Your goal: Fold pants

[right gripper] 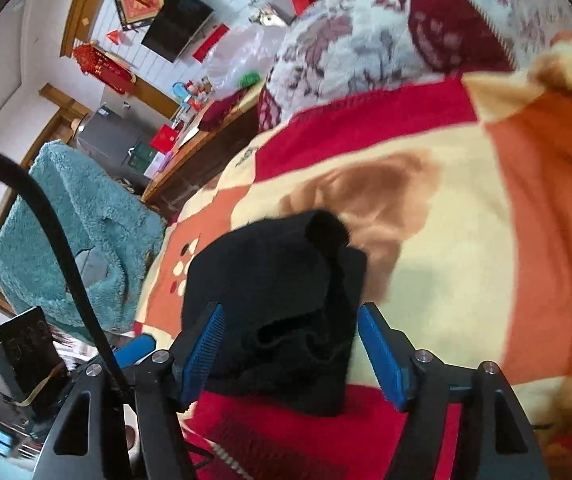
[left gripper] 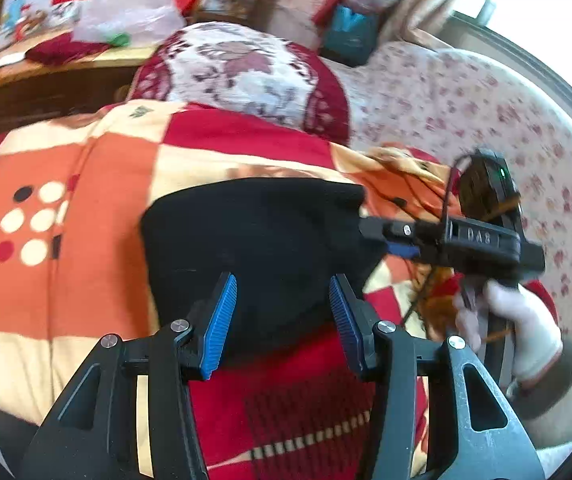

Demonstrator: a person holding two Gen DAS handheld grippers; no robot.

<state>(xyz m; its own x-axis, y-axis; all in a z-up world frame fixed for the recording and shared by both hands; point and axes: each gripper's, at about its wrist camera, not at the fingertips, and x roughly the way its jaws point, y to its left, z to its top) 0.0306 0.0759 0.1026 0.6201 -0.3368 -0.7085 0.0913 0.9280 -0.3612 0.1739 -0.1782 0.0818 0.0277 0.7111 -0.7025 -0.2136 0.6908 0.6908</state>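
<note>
The black pants (left gripper: 258, 248) sit folded into a compact bundle on the checkered blanket (left gripper: 66, 280) covering the bed. Left gripper (left gripper: 282, 312) has its fingers spread wide with nothing held, the bundle just beyond the tips. Right gripper (right gripper: 289, 344) is wide open too, empty, its blue pads either side of the pants' near end.

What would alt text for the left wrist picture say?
Black folded pants lie on a red, orange and cream checked blanket; the open left claw hovers over their near edge. The right claw, in a white-gloved hand, reaches their right edge.
</note>
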